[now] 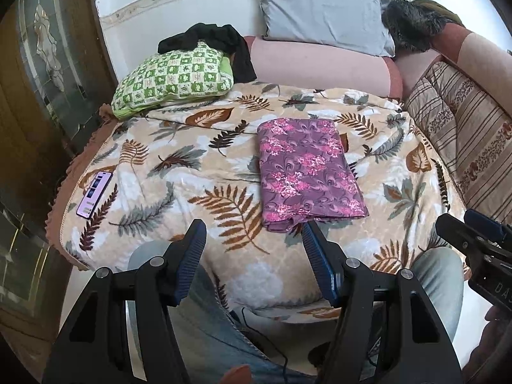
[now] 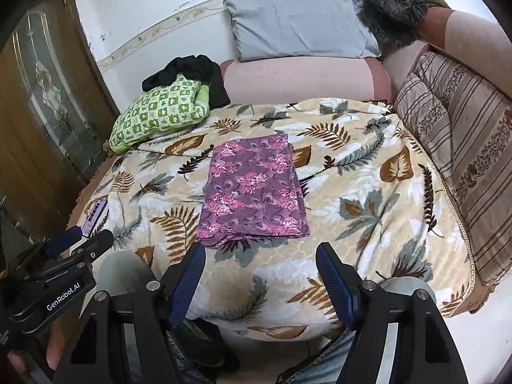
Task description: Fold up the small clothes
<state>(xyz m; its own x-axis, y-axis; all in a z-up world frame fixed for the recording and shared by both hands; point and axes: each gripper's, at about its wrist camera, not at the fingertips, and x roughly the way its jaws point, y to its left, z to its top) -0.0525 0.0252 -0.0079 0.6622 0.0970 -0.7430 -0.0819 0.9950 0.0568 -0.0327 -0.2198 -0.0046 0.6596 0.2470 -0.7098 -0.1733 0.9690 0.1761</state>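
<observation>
A purple cloth with pink flowers (image 1: 307, 169) lies folded into a flat rectangle on the leaf-patterned blanket (image 1: 179, 172); it also shows in the right wrist view (image 2: 252, 192). My left gripper (image 1: 254, 228) is open and empty, held above the near edge of the bed, just short of the cloth's near edge. My right gripper (image 2: 260, 251) is open and empty, likewise just short of the cloth. Each gripper shows at the side of the other's view: the right one (image 1: 473, 233), the left one (image 2: 80, 240).
A green checked bundle (image 1: 172, 80) with a black garment (image 1: 211, 36) on it sits at the back left. A grey pillow (image 1: 323, 12), pink bolster (image 1: 320, 64) and striped cushion (image 1: 464, 134) line the back and right. A phone (image 1: 94, 193) lies at the left edge.
</observation>
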